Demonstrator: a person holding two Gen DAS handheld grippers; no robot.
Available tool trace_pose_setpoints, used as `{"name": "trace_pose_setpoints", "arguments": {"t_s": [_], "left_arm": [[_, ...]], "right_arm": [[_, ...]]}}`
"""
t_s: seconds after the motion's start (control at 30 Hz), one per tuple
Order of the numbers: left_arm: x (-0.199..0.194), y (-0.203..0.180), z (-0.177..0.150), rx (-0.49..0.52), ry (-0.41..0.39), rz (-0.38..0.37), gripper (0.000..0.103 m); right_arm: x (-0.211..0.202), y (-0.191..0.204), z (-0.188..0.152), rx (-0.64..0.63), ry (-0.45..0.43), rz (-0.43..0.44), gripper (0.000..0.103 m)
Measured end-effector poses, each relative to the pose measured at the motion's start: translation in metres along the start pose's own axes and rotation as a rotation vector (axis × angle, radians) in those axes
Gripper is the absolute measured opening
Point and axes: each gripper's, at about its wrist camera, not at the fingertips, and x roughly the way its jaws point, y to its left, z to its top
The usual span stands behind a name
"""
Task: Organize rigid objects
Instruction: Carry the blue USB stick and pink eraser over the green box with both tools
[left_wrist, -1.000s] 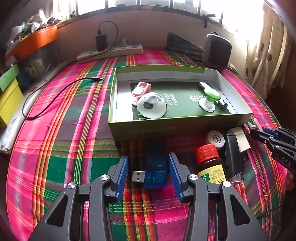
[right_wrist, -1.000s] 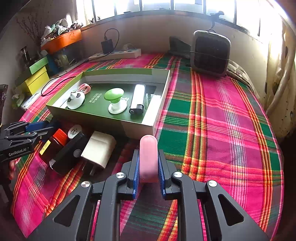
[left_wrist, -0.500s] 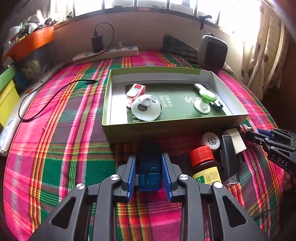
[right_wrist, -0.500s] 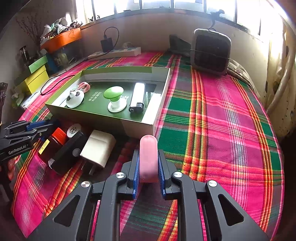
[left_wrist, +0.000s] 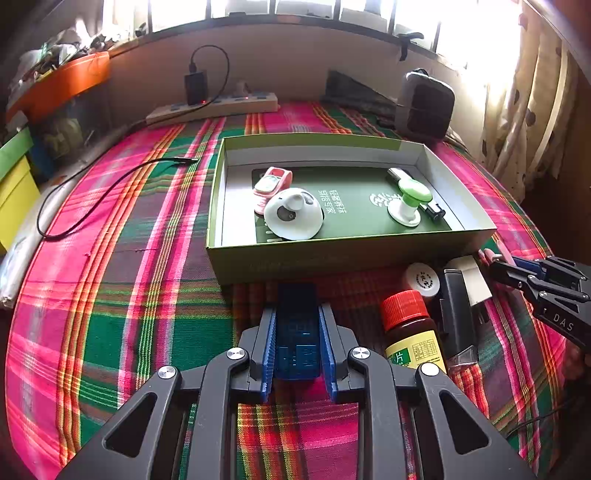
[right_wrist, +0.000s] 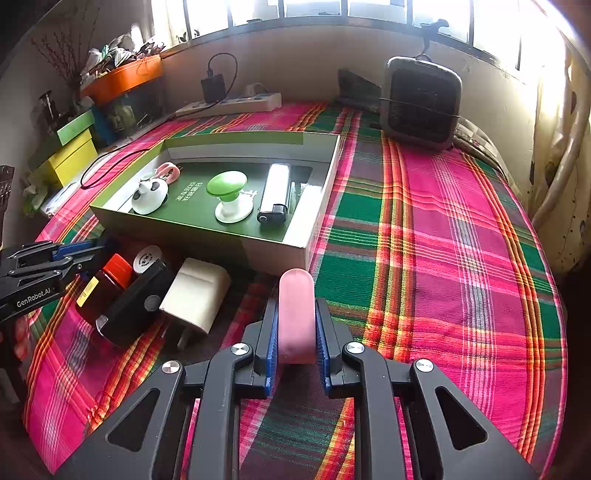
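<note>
The left hand-held gripper (left_wrist: 297, 332) has just closed onto the blue USB device (left_wrist: 296, 328), light, stiff, gripped broadside; the right hand-held gripper (right_wrist: 296, 325) clamps a smooth, possibly slippery pink case (right_wrist: 296, 314).

A plaid cloth (right_wrist: 424, 229) in pink, green and orange covers the whole surface. At its far edge, under the windows (right_wrist: 332, 7), a white power strip (left_wrist: 214, 109) lies along the wall with a black charger (left_wrist: 194, 86) plugged into it; a thin black cable (left_wrist: 103, 192) loops over the cloth on the left. A dark grey heater (right_wrist: 421, 101) stands upright at the far right, with a dark flat object leaning beside it. On the left sit an orange tray (right_wrist: 123, 77) piled with clutter and stacked yellow and green boxes (right_wrist: 70, 147). A patterned curtain (left_wrist: 532, 110) hangs at the right
</note>
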Motion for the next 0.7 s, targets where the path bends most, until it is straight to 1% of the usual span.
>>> {"name": "trace_pose_setpoints", "arguments": {"t_s": [0.57,0.7], "left_arm": [[-0.0018,0.0001,0.0,0.002,0.003,-0.007,0.021],[-0.0035,-0.0004,0.0004,0.001,0.001,-0.014,0.021]], "right_arm": [[0.0006,0.0017,-0.0009,-0.002,0.01,-0.001,0.019],[0.0002,0.0031,-0.0017,-0.006,0.011,-0.013,0.019]]}}
